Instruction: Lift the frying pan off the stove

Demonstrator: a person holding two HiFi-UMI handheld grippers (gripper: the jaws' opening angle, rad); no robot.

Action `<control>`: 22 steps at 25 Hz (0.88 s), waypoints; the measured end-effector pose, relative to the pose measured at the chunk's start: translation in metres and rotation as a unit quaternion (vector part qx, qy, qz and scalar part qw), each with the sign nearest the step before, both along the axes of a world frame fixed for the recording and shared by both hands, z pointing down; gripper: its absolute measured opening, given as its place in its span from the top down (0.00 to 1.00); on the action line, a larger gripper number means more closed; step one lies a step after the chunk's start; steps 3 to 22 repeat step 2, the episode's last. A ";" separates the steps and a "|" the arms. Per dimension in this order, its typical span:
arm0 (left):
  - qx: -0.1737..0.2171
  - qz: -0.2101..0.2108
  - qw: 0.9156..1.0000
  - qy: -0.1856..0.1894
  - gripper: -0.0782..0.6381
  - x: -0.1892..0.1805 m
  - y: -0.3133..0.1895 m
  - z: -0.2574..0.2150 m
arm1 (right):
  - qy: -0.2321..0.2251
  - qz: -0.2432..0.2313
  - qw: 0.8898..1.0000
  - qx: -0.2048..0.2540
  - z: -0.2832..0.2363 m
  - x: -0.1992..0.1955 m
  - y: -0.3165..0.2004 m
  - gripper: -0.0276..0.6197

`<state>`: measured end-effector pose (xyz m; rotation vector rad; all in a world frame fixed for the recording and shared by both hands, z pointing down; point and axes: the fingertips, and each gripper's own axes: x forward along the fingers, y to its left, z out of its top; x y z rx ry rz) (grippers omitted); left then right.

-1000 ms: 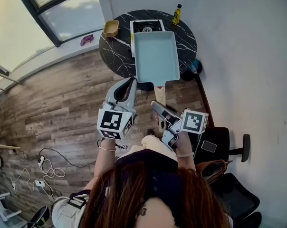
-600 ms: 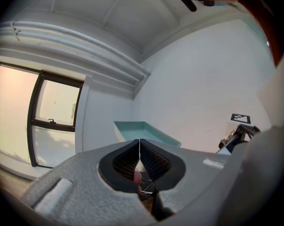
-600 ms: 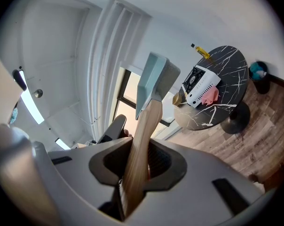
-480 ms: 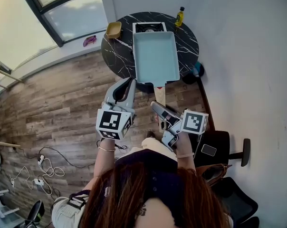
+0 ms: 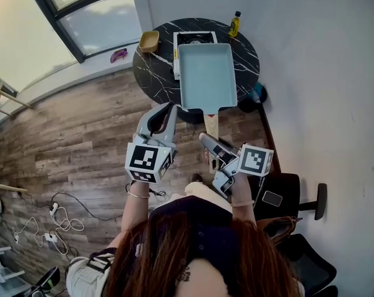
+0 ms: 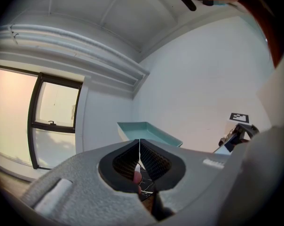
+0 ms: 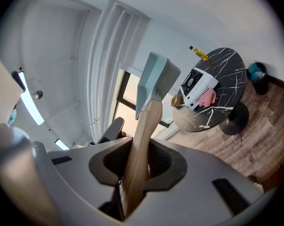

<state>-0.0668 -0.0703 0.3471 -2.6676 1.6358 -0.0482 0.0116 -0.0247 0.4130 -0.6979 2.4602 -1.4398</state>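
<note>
A rectangular pale teal frying pan [image 5: 205, 76] hangs in the air above the round black marble table [image 5: 155, 73], covering most of the white portable stove [image 5: 194, 37]. Its wooden handle [image 5: 210, 124] runs back into my right gripper [image 5: 207, 142], which is shut on it. In the right gripper view the handle [image 7: 141, 145] rises between the jaws to the pan [image 7: 150, 81], with the stove [image 7: 198, 85] far below on the table [image 7: 226, 95]. My left gripper [image 5: 165, 108] is held level beside the pan, shut with nothing in it [image 6: 139, 155]. The pan's rim [image 6: 149, 132] shows beyond it.
On the table stand a yellow bottle [image 5: 234, 23] at the far right and a tan bowl [image 5: 149, 39] at the left. A pink cloth [image 7: 209, 98] lies by the stove. A blue bin [image 5: 256, 93] sits against the wall, and a black chair [image 5: 298, 190] stands at my right.
</note>
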 end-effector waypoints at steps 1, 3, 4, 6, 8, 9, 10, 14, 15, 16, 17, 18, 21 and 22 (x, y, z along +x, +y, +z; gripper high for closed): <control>0.000 0.000 1.000 0.000 0.87 0.000 0.000 0.000 | -0.002 -0.004 1.000 0.007 -0.003 -0.001 -0.001 0.82; -0.001 0.000 1.000 0.000 0.87 0.001 -0.001 0.001 | -0.005 -0.007 1.000 0.014 -0.006 -0.002 -0.002 0.82; -0.001 0.000 1.000 0.000 0.87 0.001 -0.001 0.001 | -0.005 -0.007 1.000 0.014 -0.006 -0.002 -0.002 0.82; -0.001 0.000 1.000 0.000 0.87 0.001 -0.001 0.001 | -0.005 -0.007 1.000 0.014 -0.006 -0.002 -0.002 0.82; -0.001 0.000 1.000 0.000 0.87 0.001 -0.001 0.001 | -0.005 -0.007 1.000 0.014 -0.006 -0.002 -0.002 0.82; -0.001 0.000 1.000 0.000 0.87 0.001 -0.001 0.001 | -0.005 -0.007 1.000 0.014 -0.006 -0.002 -0.002 0.82; -0.001 0.000 1.000 0.000 0.87 0.001 -0.001 0.001 | -0.005 -0.007 1.000 0.014 -0.006 -0.002 -0.002 0.82; -0.001 0.000 1.000 0.000 0.87 0.001 -0.001 0.001 | -0.005 -0.007 1.000 0.014 -0.006 -0.002 -0.002 0.82; -0.001 0.000 1.000 0.000 0.87 0.001 -0.001 0.001 | -0.005 -0.007 1.000 0.014 -0.006 -0.002 -0.002 0.82; -0.001 0.000 1.000 0.000 0.87 0.001 -0.001 0.001 | -0.005 -0.007 1.000 0.014 -0.006 -0.002 -0.002 0.82; -0.001 0.000 1.000 0.000 0.87 0.001 -0.001 0.001 | -0.005 -0.007 1.000 0.014 -0.006 -0.002 -0.002 0.82; -0.001 0.000 1.000 0.000 0.87 0.001 -0.001 0.001 | -0.005 -0.007 1.000 0.014 -0.006 -0.002 -0.002 0.82; -0.001 0.000 1.000 0.000 0.87 0.001 -0.001 0.001 | -0.005 -0.007 1.000 0.014 -0.006 -0.002 -0.002 0.82; -0.001 0.000 1.000 0.000 0.87 0.001 -0.001 0.001 | -0.005 -0.007 1.000 0.014 -0.006 -0.002 -0.002 0.82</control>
